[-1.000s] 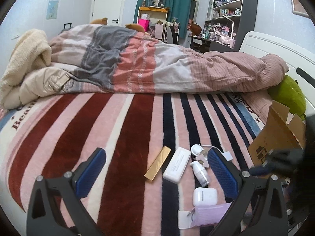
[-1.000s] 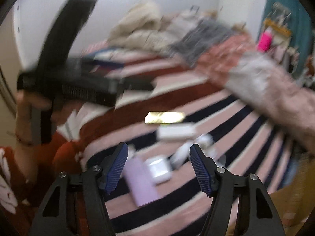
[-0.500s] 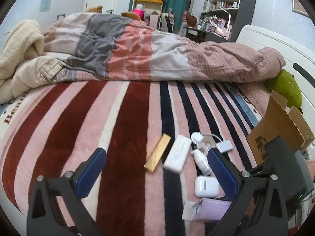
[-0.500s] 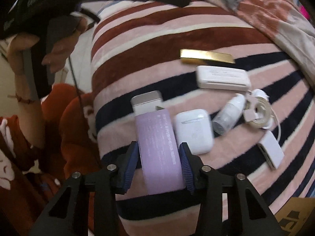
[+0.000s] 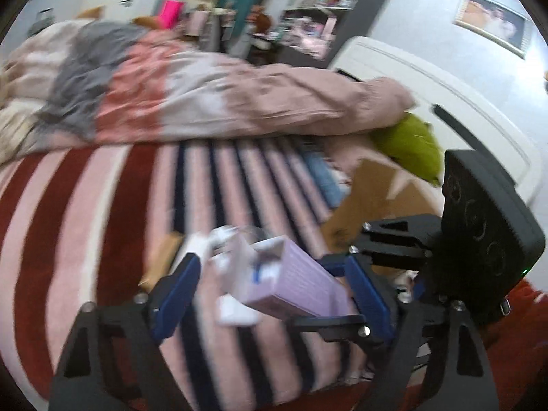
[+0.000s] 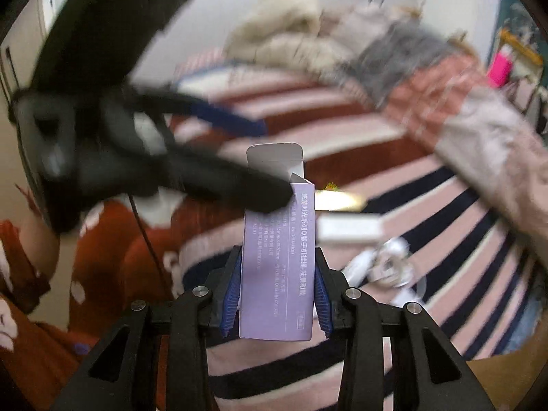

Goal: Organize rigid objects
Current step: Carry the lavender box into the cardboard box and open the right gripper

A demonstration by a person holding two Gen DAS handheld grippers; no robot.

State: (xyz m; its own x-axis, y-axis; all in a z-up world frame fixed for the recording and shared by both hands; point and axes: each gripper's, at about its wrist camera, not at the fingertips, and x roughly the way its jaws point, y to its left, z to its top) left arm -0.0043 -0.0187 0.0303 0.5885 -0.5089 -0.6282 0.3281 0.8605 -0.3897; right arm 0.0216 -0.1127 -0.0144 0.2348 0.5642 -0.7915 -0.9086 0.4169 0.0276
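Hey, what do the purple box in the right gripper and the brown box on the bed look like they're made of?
Purple box: thin matte paperboard, judging by the printed text, sharp folds and open tuck flap. Brown box: probably plain unprinted cardboard, going by its tan colour and raised flaps, though blur hides the finish.

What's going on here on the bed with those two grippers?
A person is tidying small items off a striped blanket. The right gripper has its jaws shut on a lilac cardboard carton with its end flap open, lifted off the bed. The left gripper, jaws just narrowing but not touching, is around the carton's open end. A brown cardboard box waits nearby.
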